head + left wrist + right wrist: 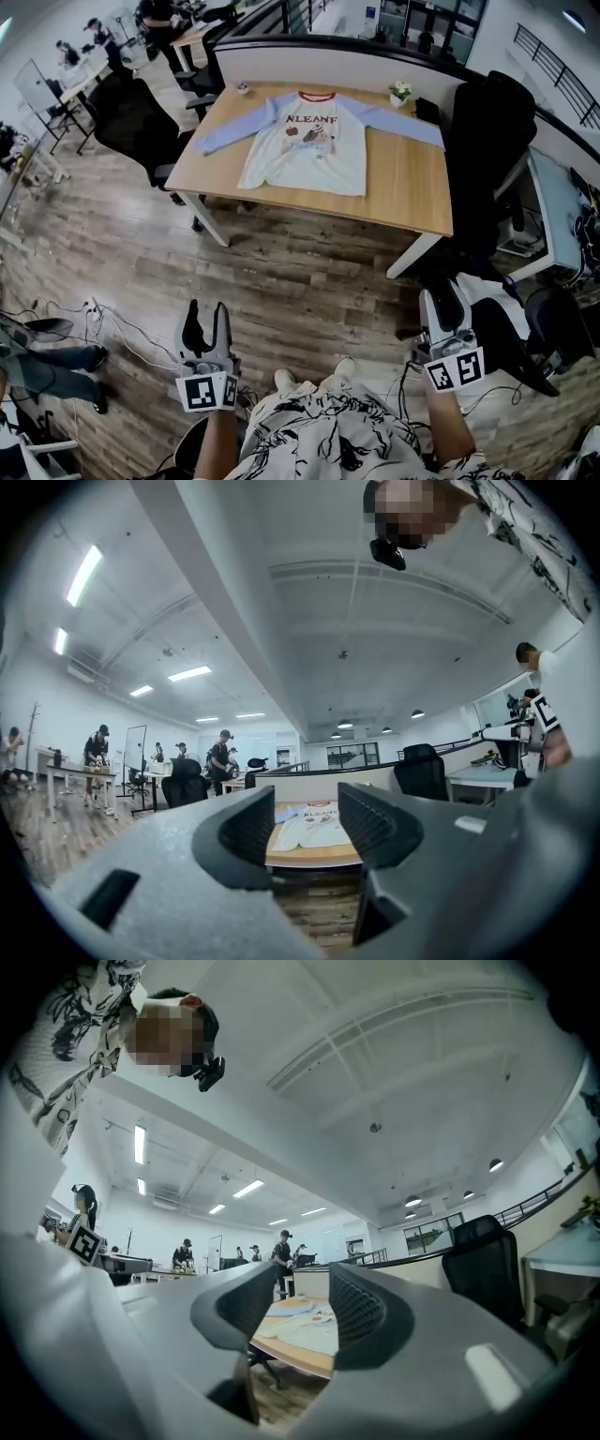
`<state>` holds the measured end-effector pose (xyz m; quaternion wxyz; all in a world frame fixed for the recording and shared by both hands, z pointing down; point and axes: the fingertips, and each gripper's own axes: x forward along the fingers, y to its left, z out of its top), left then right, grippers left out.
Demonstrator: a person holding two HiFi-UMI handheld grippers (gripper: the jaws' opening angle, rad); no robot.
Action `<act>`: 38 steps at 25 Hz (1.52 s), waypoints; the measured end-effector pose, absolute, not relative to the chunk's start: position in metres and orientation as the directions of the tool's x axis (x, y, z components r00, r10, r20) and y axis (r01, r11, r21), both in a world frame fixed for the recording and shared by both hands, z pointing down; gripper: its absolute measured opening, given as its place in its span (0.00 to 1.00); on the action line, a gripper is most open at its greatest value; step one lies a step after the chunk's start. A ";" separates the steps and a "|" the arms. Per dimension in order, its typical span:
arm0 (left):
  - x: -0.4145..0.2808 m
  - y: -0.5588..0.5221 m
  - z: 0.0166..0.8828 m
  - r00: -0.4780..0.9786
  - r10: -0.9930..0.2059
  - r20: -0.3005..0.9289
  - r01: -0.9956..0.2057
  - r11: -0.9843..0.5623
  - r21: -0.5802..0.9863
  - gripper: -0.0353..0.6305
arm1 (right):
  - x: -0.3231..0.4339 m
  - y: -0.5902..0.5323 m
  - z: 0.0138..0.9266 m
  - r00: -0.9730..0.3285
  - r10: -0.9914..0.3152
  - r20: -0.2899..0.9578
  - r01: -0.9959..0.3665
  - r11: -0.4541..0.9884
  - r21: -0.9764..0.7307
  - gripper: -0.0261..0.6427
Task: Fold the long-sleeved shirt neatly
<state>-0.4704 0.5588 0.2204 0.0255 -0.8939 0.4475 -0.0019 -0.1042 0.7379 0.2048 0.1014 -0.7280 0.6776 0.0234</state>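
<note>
Your L gripper and R gripper are low over the wood floor, well apart from the table. Both are released: jaws apart, nothing between them. The long-sleeved shirt lies flat on the table, front up, sleeves spread, collar toward the partition.

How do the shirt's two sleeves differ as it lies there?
The left-side sleeve slants toward the desk's left edge; the right-side sleeve runs out straighter. A potted plant stands behind the right-side sleeve, a tiny object behind the left-side sleeve. Both are pale blue, spread flat.
</note>
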 end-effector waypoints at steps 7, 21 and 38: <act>-0.472 0.548 0.229 0.560 -0.829 -0.005 -0.829 -0.559 -0.019 0.77 | -0.098 0.733 0.214 0.081 -0.985 -0.149 -0.992 -0.065 -0.108 0.69; -0.425 0.561 0.238 0.524 -0.852 0.025 -0.851 -0.524 -0.022 0.82 | -0.053 0.724 0.232 -0.004 -0.992 -0.127 -0.990 0.021 -0.137 0.72; -0.392 0.364 0.264 0.567 -0.822 0.047 -0.823 -0.567 0.021 0.82 | -0.027 0.543 0.234 0.038 -0.994 -0.106 -0.992 -0.025 -0.120 0.71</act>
